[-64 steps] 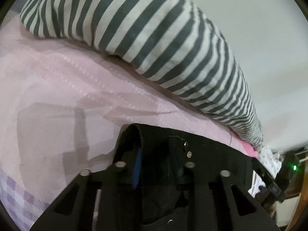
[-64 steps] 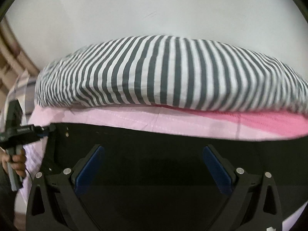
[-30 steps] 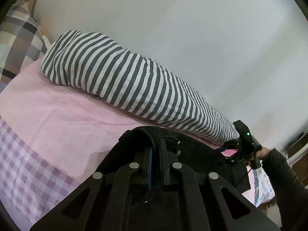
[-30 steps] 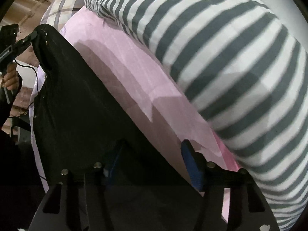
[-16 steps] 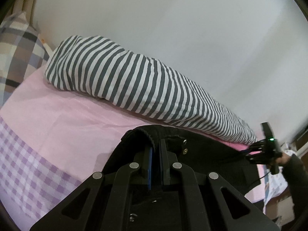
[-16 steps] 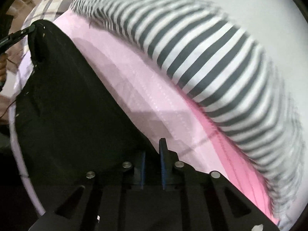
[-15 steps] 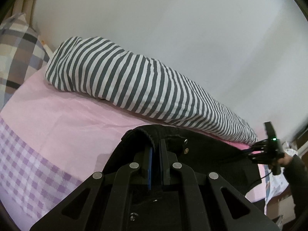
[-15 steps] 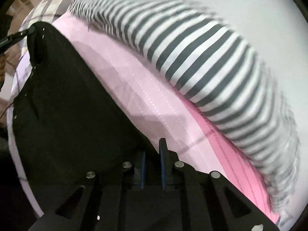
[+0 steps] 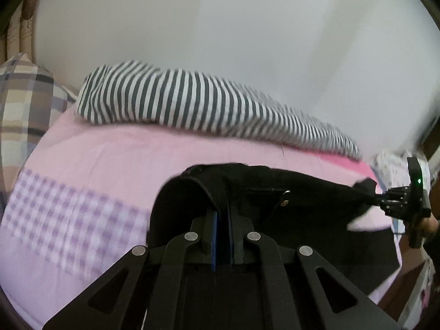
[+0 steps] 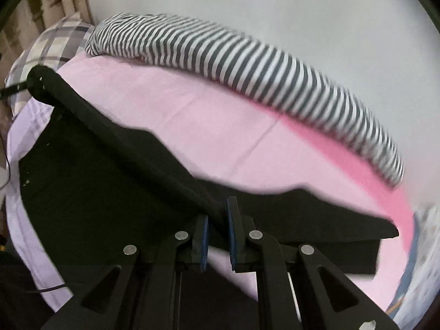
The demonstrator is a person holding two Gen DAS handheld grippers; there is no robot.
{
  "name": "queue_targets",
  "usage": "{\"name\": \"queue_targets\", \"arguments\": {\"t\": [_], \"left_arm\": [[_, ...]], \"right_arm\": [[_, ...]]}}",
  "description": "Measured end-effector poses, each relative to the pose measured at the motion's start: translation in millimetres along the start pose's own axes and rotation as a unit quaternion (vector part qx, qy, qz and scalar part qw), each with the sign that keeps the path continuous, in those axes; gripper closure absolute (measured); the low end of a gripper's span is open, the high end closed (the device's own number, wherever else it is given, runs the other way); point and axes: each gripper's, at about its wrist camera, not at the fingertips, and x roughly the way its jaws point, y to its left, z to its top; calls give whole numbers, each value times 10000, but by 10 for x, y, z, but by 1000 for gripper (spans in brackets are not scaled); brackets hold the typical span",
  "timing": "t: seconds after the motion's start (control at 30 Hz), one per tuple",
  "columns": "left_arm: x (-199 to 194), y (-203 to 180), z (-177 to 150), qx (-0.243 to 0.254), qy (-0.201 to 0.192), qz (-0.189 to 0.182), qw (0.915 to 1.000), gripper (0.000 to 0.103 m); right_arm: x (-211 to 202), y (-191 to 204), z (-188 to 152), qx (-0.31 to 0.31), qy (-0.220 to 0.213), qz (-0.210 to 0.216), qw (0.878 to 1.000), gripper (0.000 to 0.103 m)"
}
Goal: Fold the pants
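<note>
Black pants (image 9: 288, 200) are held up over a pink bed sheet (image 9: 115, 154). My left gripper (image 9: 222, 220) is shut on the waistband end, near the metal buttons (image 9: 286, 198). My right gripper (image 10: 217, 220) is shut on the other end of the pants (image 10: 110, 165), and the cloth stretches taut between the two. In the left wrist view the right gripper (image 9: 385, 200) shows at the far right, pinching the cloth. In the right wrist view the left gripper's tip (image 10: 16, 89) shows at the far left.
A long grey-and-white striped bolster (image 9: 209, 107) lies along the wall at the back of the bed. A plaid pillow (image 9: 24, 104) sits at the left. The sheet has a purple checked band (image 9: 68, 228) near the front edge.
Both grippers have lifted and drawn back, raising the pants off the sheet and stretching them. The right gripper went from open to shut on the pants' edge.
</note>
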Motion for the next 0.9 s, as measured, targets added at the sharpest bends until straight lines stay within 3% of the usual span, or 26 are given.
{"name": "queue_targets", "arguments": {"t": [0.2, 0.47, 0.6, 0.63, 0.67, 0.7, 0.77, 0.9], "left_arm": [[-58, -4, -563, 89, 499, 86, 9987, 95], [219, 42, -1150, -75, 1308, 428, 9905, 93], [237, -7, -1217, -54, 1342, 631, 9889, 90], [235, -13, -1219, -107, 1368, 649, 9884, 90], [229, -13, -1220, -175, 1388, 644, 9881, 88], [215, -11, -1219, -248, 1416, 638, 9876, 85], [178, 13, -1215, -362, 1462, 633, 9866, 79], [44, 124, -1248, -715, 1527, 612, 9838, 56]], "right_arm": [[105, 171, -570, 498, 155, 75, 9986, 94], [311, 232, -805, 893, 314, 102, 9955, 94], [322, 255, -827, 1014, 251, 60, 9945, 91], [317, 247, -834, 1049, 212, 51, 9942, 89], [301, 244, -843, 1097, 164, 29, 9938, 79], [285, 250, -852, 1141, 137, 22, 9934, 63], [220, 265, -886, 1212, 44, -76, 9926, 51], [22, 231, -1001, 1444, -143, 100, 9894, 51]]}}
